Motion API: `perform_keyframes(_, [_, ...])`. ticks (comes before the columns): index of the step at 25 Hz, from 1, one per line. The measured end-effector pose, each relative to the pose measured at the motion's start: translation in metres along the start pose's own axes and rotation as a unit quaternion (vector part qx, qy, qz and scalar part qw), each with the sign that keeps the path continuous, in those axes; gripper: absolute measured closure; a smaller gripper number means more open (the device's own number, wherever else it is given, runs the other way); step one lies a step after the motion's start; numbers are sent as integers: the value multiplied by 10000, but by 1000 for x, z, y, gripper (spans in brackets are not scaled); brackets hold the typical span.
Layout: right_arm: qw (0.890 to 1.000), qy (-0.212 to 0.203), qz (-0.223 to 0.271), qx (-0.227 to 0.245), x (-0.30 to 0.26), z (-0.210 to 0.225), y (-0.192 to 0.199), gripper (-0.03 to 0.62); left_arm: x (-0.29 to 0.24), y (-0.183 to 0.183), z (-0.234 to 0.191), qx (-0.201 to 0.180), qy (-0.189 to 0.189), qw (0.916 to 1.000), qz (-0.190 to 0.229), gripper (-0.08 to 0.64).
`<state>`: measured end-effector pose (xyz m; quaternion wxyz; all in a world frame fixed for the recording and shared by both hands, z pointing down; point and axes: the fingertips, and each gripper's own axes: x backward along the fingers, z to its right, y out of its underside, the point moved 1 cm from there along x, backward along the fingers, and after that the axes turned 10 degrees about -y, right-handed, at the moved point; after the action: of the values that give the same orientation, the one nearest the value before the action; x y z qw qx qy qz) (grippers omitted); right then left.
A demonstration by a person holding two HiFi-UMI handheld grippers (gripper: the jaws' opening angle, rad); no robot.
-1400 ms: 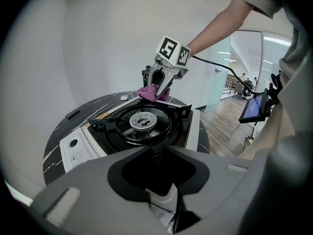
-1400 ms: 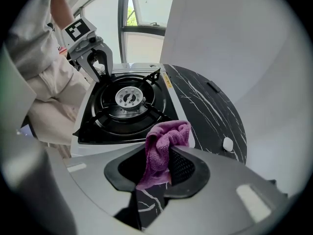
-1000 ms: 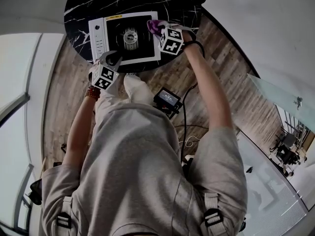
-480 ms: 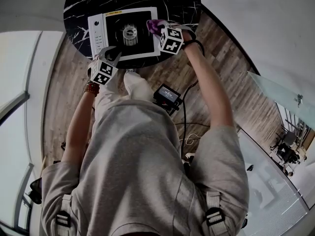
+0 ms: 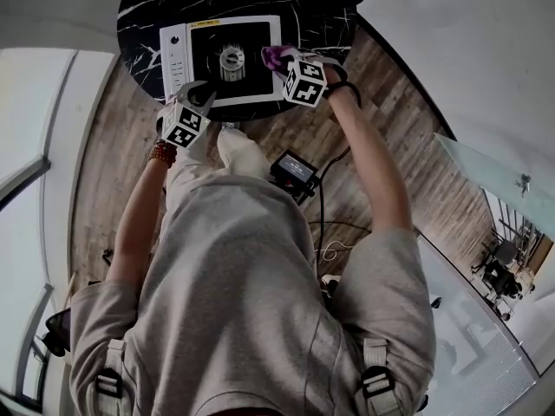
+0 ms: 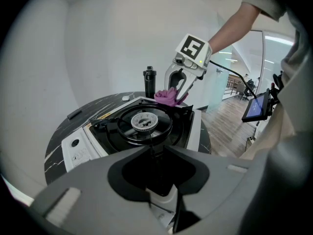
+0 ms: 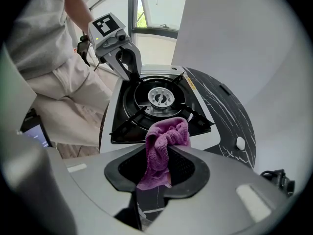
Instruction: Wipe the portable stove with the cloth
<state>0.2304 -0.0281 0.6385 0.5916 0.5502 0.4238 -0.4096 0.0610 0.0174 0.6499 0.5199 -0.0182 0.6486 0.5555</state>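
No word or number is coming through legibly: the yellow label (image 5: 217, 23) on the portable stove (image 5: 208, 68) is showing only dark print too small to read, and the marks on its white control panel (image 5: 176, 59) are blurring into specks. The cube (image 5: 183, 126) on the left gripper (image 5: 199, 92) and the cube (image 5: 305, 83) on the right gripper (image 5: 279, 59) are showing black-and-white square marker patterns, not letters. The small screen (image 5: 293, 172) at the person's waist is displaying content too small to read.

purple cloth (image 7: 164, 141), black-and-white stove (image 5: 173, 50), white-veined black table (image 5: 321, 11).
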Motion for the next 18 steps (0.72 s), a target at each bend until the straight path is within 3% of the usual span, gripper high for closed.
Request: perform_keyframes(18, [9989, -359, 208, -193, 1, -37, 3, 471, -1, 0, 0, -38, -77, 10000, 39, 472])
